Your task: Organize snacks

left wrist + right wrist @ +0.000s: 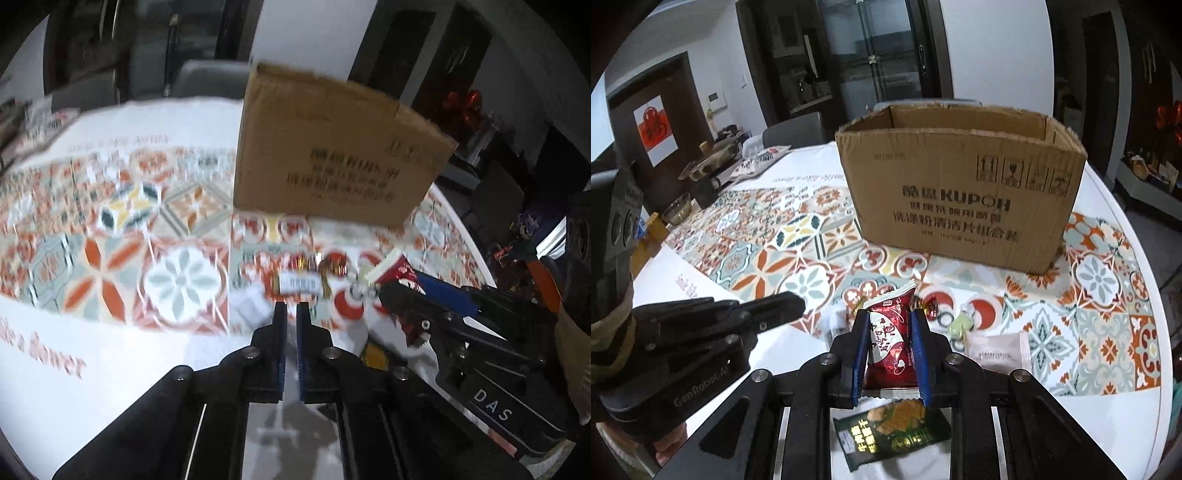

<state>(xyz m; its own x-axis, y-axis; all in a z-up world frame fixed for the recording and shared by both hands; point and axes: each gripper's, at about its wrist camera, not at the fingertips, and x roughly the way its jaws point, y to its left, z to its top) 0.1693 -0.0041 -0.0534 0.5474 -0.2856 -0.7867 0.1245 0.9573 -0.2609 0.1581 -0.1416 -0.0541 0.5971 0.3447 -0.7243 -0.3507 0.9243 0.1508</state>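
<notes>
The right gripper (889,325) pinches a red snack packet (890,343) between its 2 fingers, above the table (1108,413) near its front edge. A green packet (894,432) lies beneath. The left gripper (291,314) has its fingers pressed together, seemingly on nothing. The cardboard box (960,199) stands open beyond.

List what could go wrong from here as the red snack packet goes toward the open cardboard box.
1. The right gripper pinches the glossy red snack packet by its sides only; it may slip or twist out.
2. The brown cardboard box has tall walls and a ragged rim; a low carry could catch it.
3. The shut, empty left gripper sits close beside the right one, so they might collide.
</notes>
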